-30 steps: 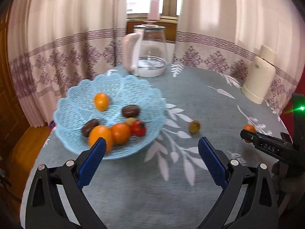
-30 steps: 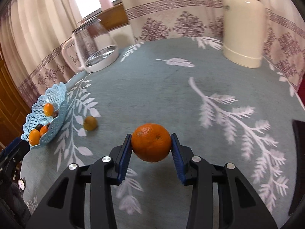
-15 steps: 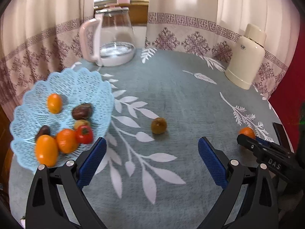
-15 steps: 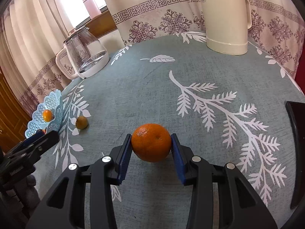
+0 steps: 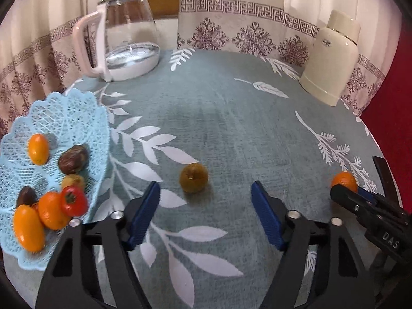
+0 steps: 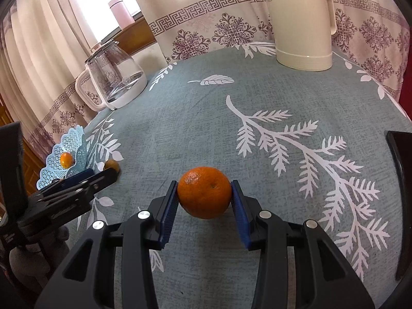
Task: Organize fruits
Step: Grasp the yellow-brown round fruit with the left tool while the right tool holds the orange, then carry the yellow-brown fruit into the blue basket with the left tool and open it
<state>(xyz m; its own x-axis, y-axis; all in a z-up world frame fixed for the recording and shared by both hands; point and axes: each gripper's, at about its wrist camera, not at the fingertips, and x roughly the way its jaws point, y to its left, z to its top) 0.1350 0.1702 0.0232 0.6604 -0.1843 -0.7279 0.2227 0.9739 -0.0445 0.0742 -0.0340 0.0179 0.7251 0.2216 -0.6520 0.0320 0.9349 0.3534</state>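
A brownish-yellow round fruit [image 5: 193, 177] lies on the grey-green tablecloth, just ahead of my left gripper [image 5: 206, 189], which is open with nothing between its blue pads. To its left a light blue lattice basket [image 5: 74, 113] holds several fruits: orange, dark brown and one red. My right gripper [image 6: 205, 188] is shut on an orange mandarin [image 6: 204, 195] above the cloth. The left wrist view shows that mandarin [image 5: 344, 181] at the far right. The right wrist view shows the basket [image 6: 77, 152] and the brownish fruit [image 6: 111, 165] far left, behind the left gripper's body.
A glass kettle with a white handle [image 5: 121, 38] stands at the back left and a cream thermos jug [image 5: 332, 59] at the back right. A dark flat object [image 6: 401, 185] lies at the table's right edge. Curtains hang behind the round table.
My left gripper has swung right from the basket and closed in on the brownish fruit, its fingers narrower. The right gripper still holds the mandarin and has turned slightly.
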